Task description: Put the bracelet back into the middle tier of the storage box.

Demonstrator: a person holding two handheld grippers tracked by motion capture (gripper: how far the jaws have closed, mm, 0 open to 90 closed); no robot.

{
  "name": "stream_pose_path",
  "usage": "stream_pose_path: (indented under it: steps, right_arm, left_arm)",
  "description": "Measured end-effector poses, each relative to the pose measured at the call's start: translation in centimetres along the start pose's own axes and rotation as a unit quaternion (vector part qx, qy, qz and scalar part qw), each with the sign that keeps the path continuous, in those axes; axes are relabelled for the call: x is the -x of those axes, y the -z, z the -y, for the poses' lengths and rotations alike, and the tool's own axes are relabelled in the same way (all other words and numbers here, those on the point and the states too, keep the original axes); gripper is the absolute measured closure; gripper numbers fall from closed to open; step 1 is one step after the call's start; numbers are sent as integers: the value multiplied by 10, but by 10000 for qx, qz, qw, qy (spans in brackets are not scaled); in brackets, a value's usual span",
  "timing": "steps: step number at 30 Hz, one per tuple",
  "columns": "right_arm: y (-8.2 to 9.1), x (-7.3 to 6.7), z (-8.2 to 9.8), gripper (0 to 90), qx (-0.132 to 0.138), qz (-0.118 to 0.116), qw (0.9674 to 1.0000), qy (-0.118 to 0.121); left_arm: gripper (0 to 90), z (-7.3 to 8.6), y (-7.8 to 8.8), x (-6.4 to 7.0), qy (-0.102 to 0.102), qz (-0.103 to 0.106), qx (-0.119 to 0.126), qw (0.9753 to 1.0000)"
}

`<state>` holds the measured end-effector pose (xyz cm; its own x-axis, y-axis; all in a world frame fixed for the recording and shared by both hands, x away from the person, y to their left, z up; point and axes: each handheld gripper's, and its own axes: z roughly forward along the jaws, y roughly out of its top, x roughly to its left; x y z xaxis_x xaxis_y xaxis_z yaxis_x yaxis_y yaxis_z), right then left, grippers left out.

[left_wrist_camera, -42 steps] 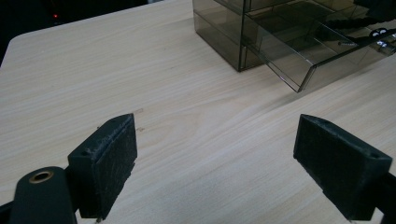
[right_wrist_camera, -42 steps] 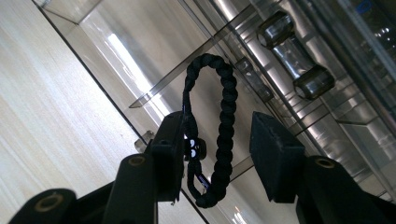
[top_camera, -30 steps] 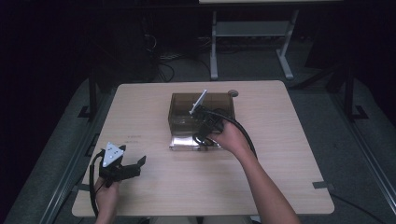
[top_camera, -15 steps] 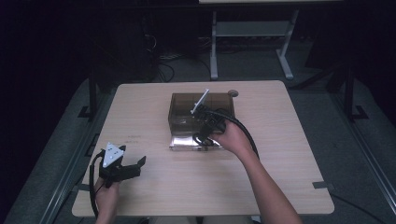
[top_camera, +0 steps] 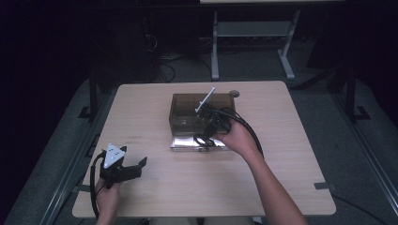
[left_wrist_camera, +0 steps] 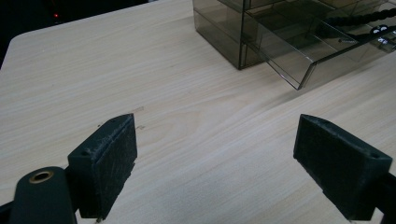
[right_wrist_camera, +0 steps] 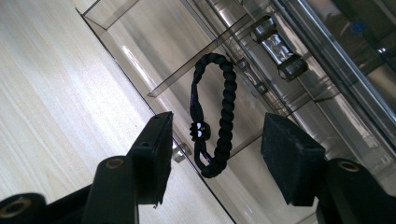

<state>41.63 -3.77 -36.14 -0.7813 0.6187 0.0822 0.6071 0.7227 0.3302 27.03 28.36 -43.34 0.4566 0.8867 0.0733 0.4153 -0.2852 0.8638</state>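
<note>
The black braided bracelet (right_wrist_camera: 215, 114) in the open drawer (right_wrist_camera: 154, 60) looks light, soft and floppy. The right gripper (right_wrist_camera: 215, 154), jaws spread either side of it, should pinch across the braid; the left gripper (left_wrist_camera: 229, 158) jaws are spread too

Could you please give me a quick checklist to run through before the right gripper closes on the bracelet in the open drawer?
1. Right gripper open: ok, jaws stand apart.
2. Black braided bracelet between the jaws: ok, it lies in the gap.
3. Drawer pulled out of the smoky organizer: ok.
4. Bracelet lying free in the drawer: ok, nothing on it.
5. Jaws low enough to catch it: cannot tell.
6. Left gripper out of the way: ok, open, at the table's near left.
</note>
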Motion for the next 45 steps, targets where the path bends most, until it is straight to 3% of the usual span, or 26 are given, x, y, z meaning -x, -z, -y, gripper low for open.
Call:
stream_pose_path:
  steps: [45]
  right_arm:
    - [32,10,31,379,130,173,9997,-76]
  left_arm:
    - [134,0,-1,1,-18,7,-30,10000]
